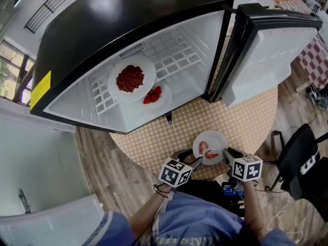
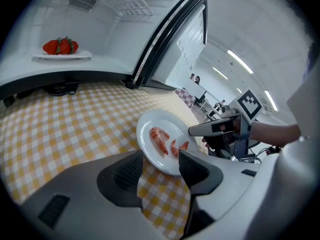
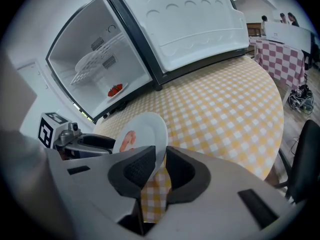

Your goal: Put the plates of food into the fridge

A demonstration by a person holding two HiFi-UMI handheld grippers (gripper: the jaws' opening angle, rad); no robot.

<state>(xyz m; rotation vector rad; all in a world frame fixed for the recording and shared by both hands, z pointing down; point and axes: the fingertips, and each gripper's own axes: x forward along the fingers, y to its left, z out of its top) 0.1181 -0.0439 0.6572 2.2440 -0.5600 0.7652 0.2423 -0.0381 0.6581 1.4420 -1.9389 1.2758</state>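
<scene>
Two plates of three are in. The fridge (image 1: pixel 128 24) stands at the far edge of the desk (image 1: pixel 246 119) with its door (image 1: pixel 277 50) swung wide.
- The plate of small red fruit (image 1: pixel 131 78) is on the wire shelf (image 1: pixel 177 55).
- The strawberry plate (image 1: pixel 155 96) sits lower, near the front lip of the compartment.

Count both as done.

One is left, as far as the views show. The shrimp plate (image 1: pixel 210 147) lies flat at the desk's near edge, right in front of you and well apart from the fridge.

Your left tool (image 2: pixel 161 156) has its jaws spread wide. The plate's rim lies between them, but the pads are not pressing. It is open and holds nothing.

Your right tool (image 3: pixel 161 151) has its jaws drawn close on the opposite rim. The rim fills the gap at the tips, so I read this as a grip on the shrimp plate. The plate does not look lifted yet.

Judgement: you are at the pick-up of the last plate. Still to do:
- Close the left tool on its side of the rim.
- Lift level so the shrimp stay put.
- Carry the plate across the desk.
- Set it inside. The bare stretch of wire shelf beside the red fruit looks the likeliest spot.
- Let go with both tools.
</scene>
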